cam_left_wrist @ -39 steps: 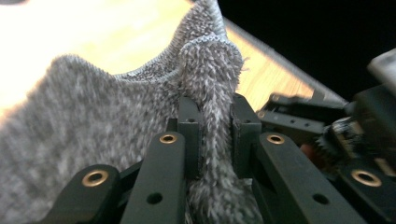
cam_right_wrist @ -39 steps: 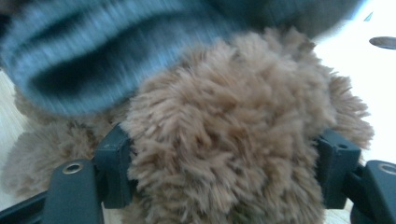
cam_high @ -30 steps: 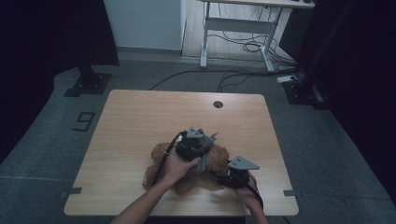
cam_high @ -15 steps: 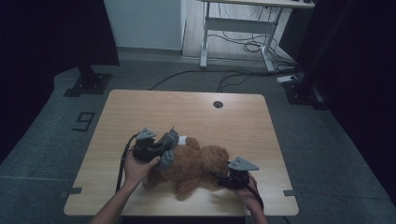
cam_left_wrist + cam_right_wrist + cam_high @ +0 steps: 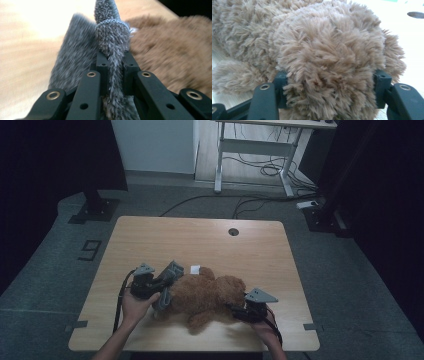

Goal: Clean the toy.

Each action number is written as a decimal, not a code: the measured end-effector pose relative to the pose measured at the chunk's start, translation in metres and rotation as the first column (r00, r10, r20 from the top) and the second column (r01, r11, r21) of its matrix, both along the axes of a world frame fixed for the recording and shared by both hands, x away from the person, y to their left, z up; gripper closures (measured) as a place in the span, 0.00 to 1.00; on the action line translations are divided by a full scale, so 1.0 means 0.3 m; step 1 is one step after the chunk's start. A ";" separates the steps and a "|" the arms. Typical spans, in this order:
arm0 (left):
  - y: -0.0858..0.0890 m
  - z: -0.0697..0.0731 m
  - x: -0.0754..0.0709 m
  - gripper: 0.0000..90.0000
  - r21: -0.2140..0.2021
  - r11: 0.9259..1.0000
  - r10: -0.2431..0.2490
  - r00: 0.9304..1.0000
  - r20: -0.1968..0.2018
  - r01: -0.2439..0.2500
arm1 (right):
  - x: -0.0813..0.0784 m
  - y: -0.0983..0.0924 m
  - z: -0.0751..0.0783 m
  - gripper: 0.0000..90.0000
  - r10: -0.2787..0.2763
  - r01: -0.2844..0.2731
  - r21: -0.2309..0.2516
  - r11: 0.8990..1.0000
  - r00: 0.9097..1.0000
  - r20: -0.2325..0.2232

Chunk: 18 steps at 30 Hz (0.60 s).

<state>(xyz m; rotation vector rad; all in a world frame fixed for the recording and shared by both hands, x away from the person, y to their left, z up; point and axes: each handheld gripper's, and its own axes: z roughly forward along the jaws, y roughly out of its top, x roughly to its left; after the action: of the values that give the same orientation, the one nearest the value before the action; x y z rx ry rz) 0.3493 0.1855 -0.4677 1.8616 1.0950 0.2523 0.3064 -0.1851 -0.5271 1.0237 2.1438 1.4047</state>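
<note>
Fingers (image 5: 103, 72) of the left gripper (image 5: 159, 285) are pinched tight on a strip of grey fuzzy cloth (image 5: 111, 50), which runs up between the two pads and flops over their tips; more of it hangs to their left. Just beside it on the wooden table (image 5: 200, 237) lies a brown teddy bear (image 5: 207, 292). At the bear's other end, the right gripper (image 5: 332, 92) clamps a plush rounded part between its half-closed jaws.
</note>
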 end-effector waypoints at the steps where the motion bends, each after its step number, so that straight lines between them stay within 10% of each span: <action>1: -0.010 0.020 0.005 0.89 -0.009 1.000 -0.007 1.000 0.010 0.007 | 0.000 0.000 0.000 0.41 -0.001 0.001 0.000 1.000 1.000 0.000; 10: -0.268 0.208 0.033 0.89 0.027 0.989 -0.148 0.984 0.103 0.146 | 0.002 0.003 0.000 0.41 -0.005 0.005 -0.004 1.000 1.000 0.004; 18: -0.586 0.144 0.085 0.89 0.072 0.962 -0.264 0.964 -0.001 0.264 | -0.001 0.012 -0.001 0.41 -0.008 0.008 -0.023 1.000 1.000 0.019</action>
<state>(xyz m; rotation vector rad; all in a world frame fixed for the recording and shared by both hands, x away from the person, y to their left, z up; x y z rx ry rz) 0.3749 0.0097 -0.4245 2.0443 0.8284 0.1463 0.3060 -0.1816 -0.5273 1.0049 2.1351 1.3773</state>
